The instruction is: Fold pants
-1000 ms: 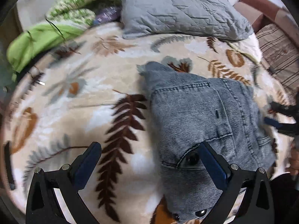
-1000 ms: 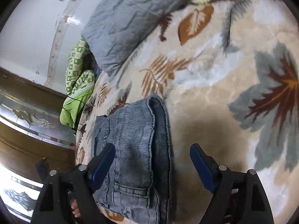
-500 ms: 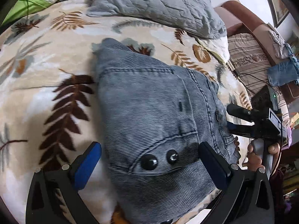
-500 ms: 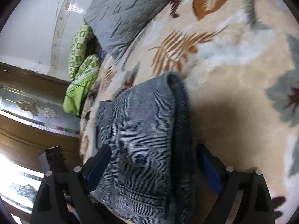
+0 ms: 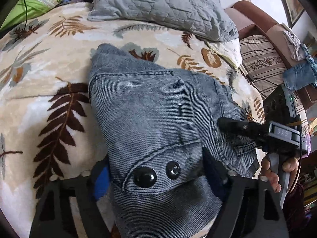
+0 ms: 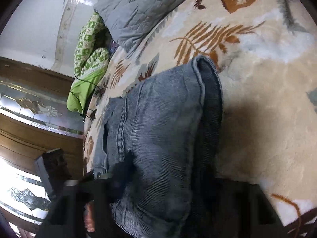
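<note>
Folded blue denim pants (image 5: 150, 111) lie on a leaf-patterned blanket (image 5: 49, 63); the end with two black buttons (image 5: 144, 176) points toward me. My left gripper (image 5: 156, 174) straddles that buttoned end. Its jaws are closing, and the blue pad (image 5: 101, 180) and the dark opposite finger (image 5: 212, 170) sit against the cloth. In the right wrist view the pants (image 6: 158, 119) fill the gap of my right gripper (image 6: 152, 196), whose jaws are also closing on the stack, dark and blurred. Its upper finger (image 5: 233, 126) rests on the pants' right edge; the lower one is hidden.
A grey quilted pillow (image 5: 162, 6) lies at the head of the bed, with green bedding (image 6: 87, 59) beside it. A striped cushion (image 5: 263, 59) and more denim (image 5: 299, 75) sit on a sofa to the right. A person's hand (image 5: 277, 170) holds the right gripper. Wood-and-glass furniture (image 6: 39, 103) stands at left.
Both grippers have come in over the folded pants, and their jaws have narrowed from wide apart to touching the cloth. The right gripper's finger now overlaps the pants' edge.
</note>
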The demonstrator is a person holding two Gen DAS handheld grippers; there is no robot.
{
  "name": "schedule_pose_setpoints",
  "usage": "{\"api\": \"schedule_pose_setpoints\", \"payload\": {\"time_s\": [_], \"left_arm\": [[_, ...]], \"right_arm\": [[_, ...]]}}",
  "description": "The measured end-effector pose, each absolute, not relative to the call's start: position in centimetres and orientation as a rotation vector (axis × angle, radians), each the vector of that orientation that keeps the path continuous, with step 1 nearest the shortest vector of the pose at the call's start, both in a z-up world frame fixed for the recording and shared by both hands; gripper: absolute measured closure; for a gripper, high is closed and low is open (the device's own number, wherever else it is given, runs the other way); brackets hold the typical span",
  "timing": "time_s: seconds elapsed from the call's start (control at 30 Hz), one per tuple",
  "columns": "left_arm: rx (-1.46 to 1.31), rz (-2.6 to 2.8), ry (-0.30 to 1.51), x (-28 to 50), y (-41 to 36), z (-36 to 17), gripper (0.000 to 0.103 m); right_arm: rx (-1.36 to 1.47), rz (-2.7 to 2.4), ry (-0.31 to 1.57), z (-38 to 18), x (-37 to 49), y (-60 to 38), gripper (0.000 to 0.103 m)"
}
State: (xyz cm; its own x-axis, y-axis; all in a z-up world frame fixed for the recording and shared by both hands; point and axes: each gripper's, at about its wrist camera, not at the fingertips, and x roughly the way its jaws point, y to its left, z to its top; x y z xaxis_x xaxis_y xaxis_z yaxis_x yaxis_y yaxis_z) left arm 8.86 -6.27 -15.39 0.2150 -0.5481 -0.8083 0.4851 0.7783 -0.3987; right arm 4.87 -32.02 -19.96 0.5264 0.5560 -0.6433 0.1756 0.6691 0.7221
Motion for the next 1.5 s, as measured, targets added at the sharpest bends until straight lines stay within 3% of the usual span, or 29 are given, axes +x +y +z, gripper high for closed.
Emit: {"api": "schedule_pose_setpoints", "payload": {"time_s": [0.13,0.23,0.67,0.83,0.9,0.93,0.97,1.0,1.23,1.5], "left_arm": [[-0.054,-0.724,1.106,8.6,-6.2,-14.6,0.052],[-0.052,-0.72,1.069,8.5,-6.0,-13.8,0.06],[-0.005,-0.593,0.843,11.6,-5.4,-8.8,0.063],[0.0,-0.475,0.92,16.4,-6.1,-11.8,0.06],[0.007,-0.438,0.989,18.6,-6.1,-14.3,0.049],[0.017,-0.425,1.003,19.1,-6.1,-15.2,0.036],[0.011,-0.42,0.997,19.3,-6.0,-15.7,0.033],[0.009,-0.413,0.976,19.2,-5.8,-15.7,0.031],[0.128,-0.327,0.908,16.5,-6.5,-13.4,0.03],[0.183,-0.165,0.659,9.1,-4.6,-6.5,0.023]], "right_arm": [[0.793,0.261,0.985,-19.1,4.6,-31.1,0.058],[0.729,0.257,0.939,-17.7,4.3,-30.0,0.062],[0.594,0.297,0.724,-11.7,8.1,-28.3,0.064],[0.595,0.283,0.777,-14.2,13.1,-28.1,0.064],[0.609,0.251,0.845,-16.5,15.4,-27.9,0.06],[0.607,0.22,0.886,-17.6,16.2,-27.9,0.052],[0.589,0.176,0.912,-18.6,16.8,-28.0,0.039],[0.581,0.154,0.917,-19.1,17.1,-28.1,0.033],[0.494,0.094,0.866,-16.1,15.0,-27.7,0.033],[0.32,0.004,0.572,-8.4,5.4,-26.5,0.03]]}}
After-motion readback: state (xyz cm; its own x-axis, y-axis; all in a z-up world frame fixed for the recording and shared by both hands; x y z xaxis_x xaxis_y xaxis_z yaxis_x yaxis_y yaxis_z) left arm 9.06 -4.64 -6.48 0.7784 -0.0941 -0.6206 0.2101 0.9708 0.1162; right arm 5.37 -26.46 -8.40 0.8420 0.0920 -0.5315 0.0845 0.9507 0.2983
